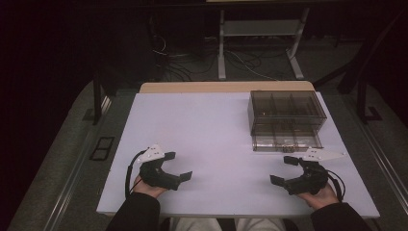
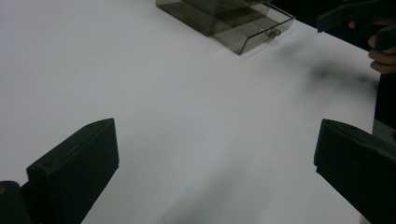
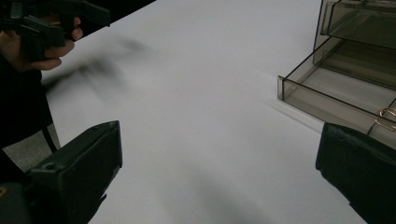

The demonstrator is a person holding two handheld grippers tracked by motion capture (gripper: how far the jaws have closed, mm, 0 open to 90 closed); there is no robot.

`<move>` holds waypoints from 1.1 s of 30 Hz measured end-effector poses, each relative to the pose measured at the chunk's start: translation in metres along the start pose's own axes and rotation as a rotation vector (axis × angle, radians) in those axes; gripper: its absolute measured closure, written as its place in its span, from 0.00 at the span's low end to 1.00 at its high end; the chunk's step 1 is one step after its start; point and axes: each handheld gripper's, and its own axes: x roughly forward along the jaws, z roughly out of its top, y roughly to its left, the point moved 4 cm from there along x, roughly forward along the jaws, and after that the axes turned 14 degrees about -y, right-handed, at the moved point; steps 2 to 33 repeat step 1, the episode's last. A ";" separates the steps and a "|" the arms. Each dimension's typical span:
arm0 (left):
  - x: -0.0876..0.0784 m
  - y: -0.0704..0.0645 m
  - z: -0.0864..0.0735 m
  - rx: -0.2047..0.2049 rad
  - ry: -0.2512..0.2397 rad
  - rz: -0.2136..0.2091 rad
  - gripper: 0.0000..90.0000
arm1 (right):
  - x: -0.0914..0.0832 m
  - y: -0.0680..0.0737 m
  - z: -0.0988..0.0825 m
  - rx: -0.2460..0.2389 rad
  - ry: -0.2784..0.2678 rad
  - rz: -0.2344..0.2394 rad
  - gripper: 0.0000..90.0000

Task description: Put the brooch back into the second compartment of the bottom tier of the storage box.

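Left gripper [image 1: 177, 166] low over near-left of white table [image 1: 202, 125], jaws spread wide, nothing between them. Middle of table bare. Right gripper [image 1: 285, 170] near right edge, jaws likewise spread, empty, just short of drawer box [image 1: 286, 111]. Bottom drawer [image 1: 286, 141] pulled out, small metal clips [image 3: 385, 116] inside. Looks like approach stage; next move probably right gripper reaching into drawer or onto its front.

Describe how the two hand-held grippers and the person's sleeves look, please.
Each hand-held gripper, left and right, is black with two blocky, flat-faced jaws. A pale three-cornered plate sits on top of each, and a black cable loops from the rear. The sleeves are dark.
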 end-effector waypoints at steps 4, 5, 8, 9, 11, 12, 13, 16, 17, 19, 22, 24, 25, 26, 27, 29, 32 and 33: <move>0.000 0.000 0.000 -0.007 -0.007 0.004 0.00 | 0.000 0.000 0.000 0.002 -0.001 -0.001 0.00; 0.000 0.000 0.000 -0.007 -0.007 0.004 0.00 | 0.000 0.000 0.000 0.002 -0.001 -0.001 0.00; 0.000 0.000 0.000 -0.007 -0.007 0.004 0.00 | 0.000 0.000 0.000 0.002 -0.001 -0.001 0.00; 0.000 0.000 0.000 -0.007 -0.007 0.004 0.00 | 0.000 0.000 0.000 0.002 -0.001 -0.001 0.00; 0.000 0.000 0.000 -0.007 -0.007 0.004 0.00 | 0.000 0.000 0.000 0.002 -0.001 -0.001 0.00; 0.000 0.000 0.000 -0.007 -0.007 0.004 0.00 | 0.000 0.000 0.000 0.002 -0.001 -0.001 0.00; 0.000 0.000 0.000 -0.007 -0.007 0.004 0.00 | 0.000 0.000 0.000 0.002 -0.001 -0.001 0.00; 0.000 0.000 0.000 -0.007 -0.007 0.004 0.00 | 0.000 0.000 0.000 0.002 -0.001 -0.001 0.00; 0.000 0.000 0.000 -0.007 -0.007 0.004 0.00 | 0.000 0.000 0.000 0.002 -0.001 -0.001 0.00; 0.000 0.000 0.000 -0.007 -0.007 0.004 0.00 | 0.000 0.000 0.000 0.002 -0.001 -0.001 0.00; 0.000 0.000 0.000 -0.007 -0.007 0.004 0.00 | 0.000 0.000 0.000 0.002 -0.001 -0.001 0.00; 0.000 0.000 0.000 -0.007 -0.007 0.004 0.00 | 0.000 0.000 0.000 0.002 -0.001 -0.001 0.00; 0.000 0.000 0.000 -0.007 -0.007 0.004 0.00 | 0.000 0.000 0.000 0.002 -0.001 -0.001 0.00; 0.000 0.000 0.000 -0.007 -0.007 0.004 0.00 | 0.000 0.000 0.000 0.002 -0.001 -0.001 0.00; 0.000 0.000 0.000 -0.007 -0.007 0.004 0.00 | 0.000 0.000 0.000 0.002 -0.001 -0.001 0.00; 0.000 0.000 0.000 -0.007 -0.007 0.004 0.00 | 0.000 0.000 0.000 0.002 -0.001 -0.001 0.00; 0.000 0.000 0.000 -0.007 -0.007 0.004 0.00 | 0.000 0.000 0.000 0.002 -0.001 -0.001 0.00; 0.000 0.000 0.000 -0.007 -0.007 0.004 0.00 | 0.000 0.000 0.000 0.002 -0.001 -0.001 0.00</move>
